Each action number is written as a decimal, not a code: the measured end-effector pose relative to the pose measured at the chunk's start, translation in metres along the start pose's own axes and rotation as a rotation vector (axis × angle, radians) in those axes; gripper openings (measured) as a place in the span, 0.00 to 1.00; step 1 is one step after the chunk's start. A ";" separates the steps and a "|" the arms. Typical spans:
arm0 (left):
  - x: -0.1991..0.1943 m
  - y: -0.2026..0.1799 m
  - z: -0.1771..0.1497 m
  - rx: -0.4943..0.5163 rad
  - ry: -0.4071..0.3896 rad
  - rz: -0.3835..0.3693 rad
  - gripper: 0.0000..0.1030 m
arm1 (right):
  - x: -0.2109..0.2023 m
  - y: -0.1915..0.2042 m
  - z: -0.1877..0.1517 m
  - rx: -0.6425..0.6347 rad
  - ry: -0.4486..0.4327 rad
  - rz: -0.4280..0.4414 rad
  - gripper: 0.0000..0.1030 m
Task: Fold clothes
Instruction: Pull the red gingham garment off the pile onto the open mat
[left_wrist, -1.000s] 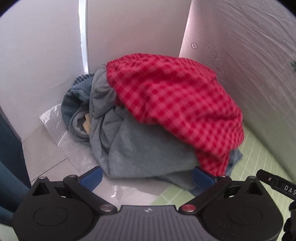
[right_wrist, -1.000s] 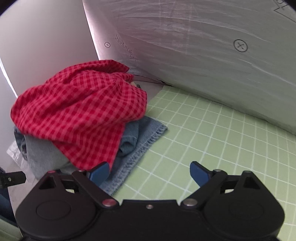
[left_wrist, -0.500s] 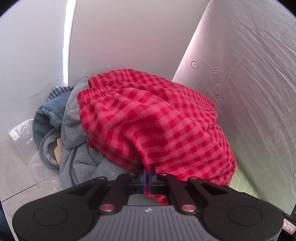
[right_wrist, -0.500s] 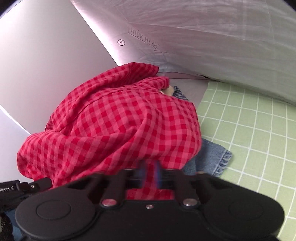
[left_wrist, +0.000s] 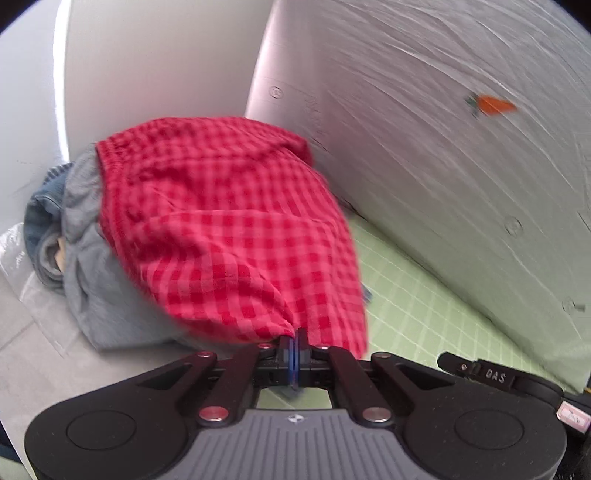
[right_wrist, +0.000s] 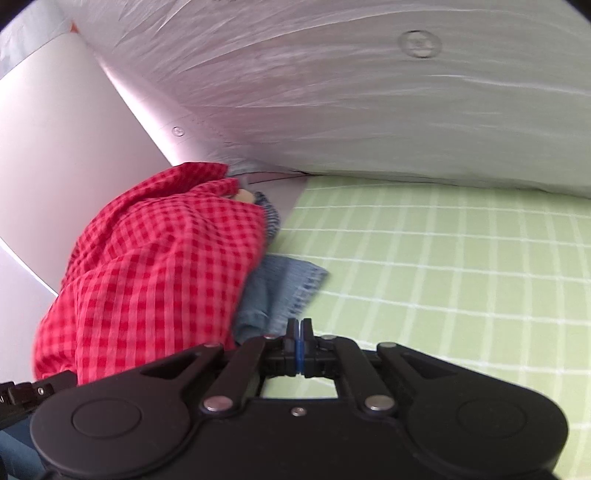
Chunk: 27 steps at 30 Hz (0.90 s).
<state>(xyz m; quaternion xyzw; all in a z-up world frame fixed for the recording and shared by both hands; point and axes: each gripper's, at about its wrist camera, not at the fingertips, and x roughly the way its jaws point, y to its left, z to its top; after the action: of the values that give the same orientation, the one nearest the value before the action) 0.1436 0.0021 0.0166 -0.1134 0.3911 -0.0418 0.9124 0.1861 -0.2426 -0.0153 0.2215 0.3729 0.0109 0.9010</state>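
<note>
Left wrist view: the left gripper (left_wrist: 295, 341) now has its jaws pinched together on the lower hem of the red checked garment (left_wrist: 229, 229); a second ago they stood wide apart in front of the pile.
Right wrist view: the right gripper (right_wrist: 300, 332) has also snapped closed from wide open, but its blue pads meet with no cloth visible between them; half a second ago red fabric lay right at the tips, so this grab looks like a miss.
Garment position: draped over the grey garment (left_wrist: 103, 288) and the denim piece (right_wrist: 280, 291), heaped in the corner beside the green grid mat (right_wrist: 443, 280) and against the white panels (left_wrist: 443, 166).
Change in the cloth: its near edge is drawn towards the left gripper, pulled taut.
Meaning for the task: only one corner appears secured; lifting and spreading it on the mat probably needs a fresh right-hand grasp.
</note>
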 end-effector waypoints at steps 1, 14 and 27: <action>0.000 -0.006 -0.006 0.004 0.004 0.004 0.00 | -0.010 -0.010 -0.007 0.007 -0.002 -0.015 0.00; -0.022 -0.174 -0.097 0.182 0.127 -0.152 0.00 | -0.177 -0.198 -0.096 0.184 0.017 -0.281 0.00; -0.041 -0.320 -0.225 0.354 0.409 -0.429 0.31 | -0.323 -0.345 -0.146 0.366 -0.072 -0.523 0.04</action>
<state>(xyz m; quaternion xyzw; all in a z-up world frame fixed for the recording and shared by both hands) -0.0437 -0.3408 -0.0287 -0.0223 0.5196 -0.3217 0.7912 -0.1959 -0.5561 -0.0313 0.2766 0.3809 -0.2961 0.8311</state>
